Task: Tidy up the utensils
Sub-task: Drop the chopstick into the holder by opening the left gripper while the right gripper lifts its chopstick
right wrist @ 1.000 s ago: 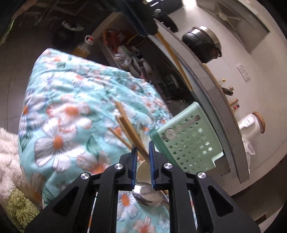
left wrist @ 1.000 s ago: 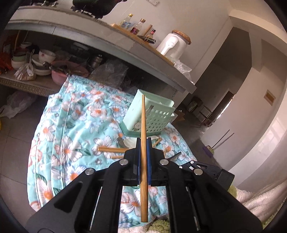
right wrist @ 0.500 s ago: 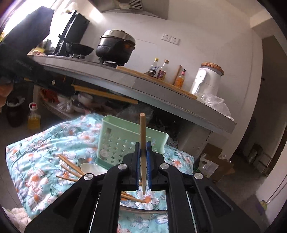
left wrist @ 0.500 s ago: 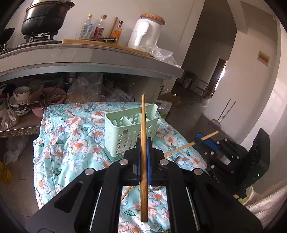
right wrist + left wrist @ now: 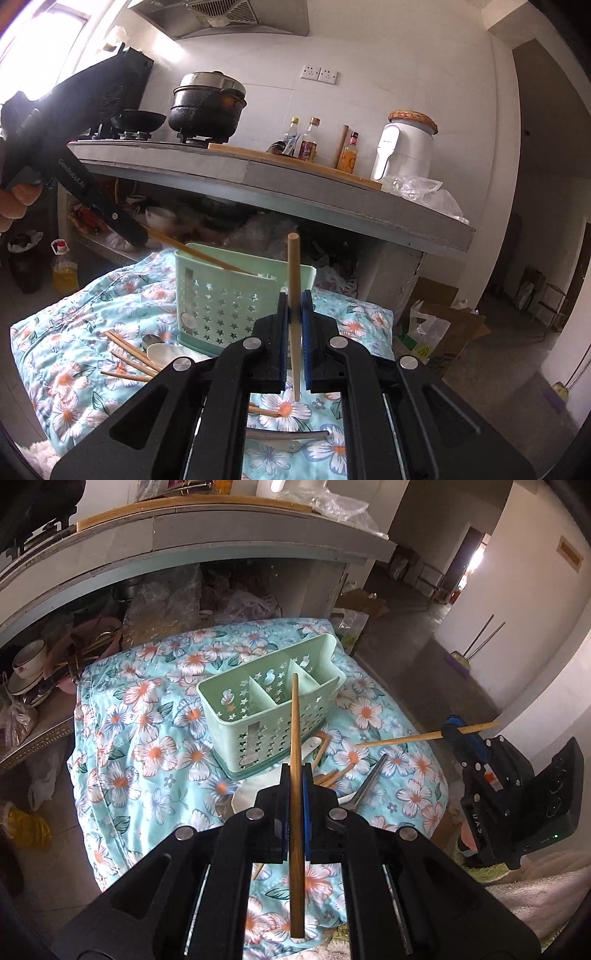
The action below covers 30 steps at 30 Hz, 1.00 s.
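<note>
Over the floral cloth (image 5: pixel 155 753), your left hand-held gripper (image 5: pixel 294 775) has swung round since a second ago: the mint-green caddy (image 5: pixel 258 709) that then sat tilted at the cloth's far edge now lies below you, its three compartments open to view. Your blue pads are clamped on a round, tapered wooden chopstick (image 5: pixel 295 738), whose tip lines up over the caddy's right-hand compartment; whether it has entered you cannot tell. The caddy is moulded plastic, thin-walled and punched with star-shaped holes, standing on the quilted cloth printed with white and orange flowers.

Just right of the caddy lie loose wooden chopsticks (image 5: pixel 332 775), a glossy white ceramic spoon (image 5: pixel 162 352) and a dull metal utensil handle (image 5: pixel 369 779).

Farther right, your right hand-held gripper (image 5: pixel 294 310) has rolled upright; a second ago its jaws stood slightly apart and empty over the cloth, and they have since closed on a second chopstick (image 5: pixel 293 295). That stick is paler, blunt-ended, and stands near the caddy's right corner. Beyond runs the grey concrete bench (image 5: pixel 258 177).
</note>
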{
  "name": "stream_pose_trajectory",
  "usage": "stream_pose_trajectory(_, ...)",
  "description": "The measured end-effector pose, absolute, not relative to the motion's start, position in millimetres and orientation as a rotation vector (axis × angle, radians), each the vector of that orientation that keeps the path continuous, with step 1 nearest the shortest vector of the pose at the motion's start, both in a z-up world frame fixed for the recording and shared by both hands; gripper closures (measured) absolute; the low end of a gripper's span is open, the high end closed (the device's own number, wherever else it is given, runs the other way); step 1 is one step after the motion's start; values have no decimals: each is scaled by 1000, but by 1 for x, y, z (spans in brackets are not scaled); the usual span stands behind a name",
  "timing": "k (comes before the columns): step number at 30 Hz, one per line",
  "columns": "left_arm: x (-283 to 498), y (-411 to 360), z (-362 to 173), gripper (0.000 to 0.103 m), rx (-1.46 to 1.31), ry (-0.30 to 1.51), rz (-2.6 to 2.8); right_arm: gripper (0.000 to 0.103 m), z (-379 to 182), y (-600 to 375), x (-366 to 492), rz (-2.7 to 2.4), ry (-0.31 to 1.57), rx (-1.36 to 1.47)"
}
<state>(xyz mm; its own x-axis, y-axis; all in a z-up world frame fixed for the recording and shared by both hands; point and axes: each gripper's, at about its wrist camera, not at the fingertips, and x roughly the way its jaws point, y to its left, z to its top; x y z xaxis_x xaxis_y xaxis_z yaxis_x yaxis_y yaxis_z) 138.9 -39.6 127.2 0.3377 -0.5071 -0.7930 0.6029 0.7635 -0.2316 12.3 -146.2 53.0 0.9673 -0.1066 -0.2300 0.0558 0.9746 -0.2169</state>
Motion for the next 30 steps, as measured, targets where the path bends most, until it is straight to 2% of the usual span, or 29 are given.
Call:
stream_pose_trajectory(7,173,-52,144,99,94,1074,-707,96,53,-157,12,-83,244,-173)
stream_pose_trajectory(19,216,-63,166,98,-67,995,-723,96,53,-167,14,-100,254,-146)
stream_pose_trajectory(20,215,-61,170,95,-82,953,-723,96,54,-169,15,-99,256,-134)
stream_pose_trajectory(22,211,-53,177,76,-121,863,-717,96,54,-172,16,-98,259,-115)
stream_pose_trajectory(23,208,-48,180,62,-147,821,-709,96,54,-173,17,-99,260,-107)
stream_pose_trajectory(30,187,-14,192,44,-250,636,-682,96,62,-188,19,-91,258,-31)
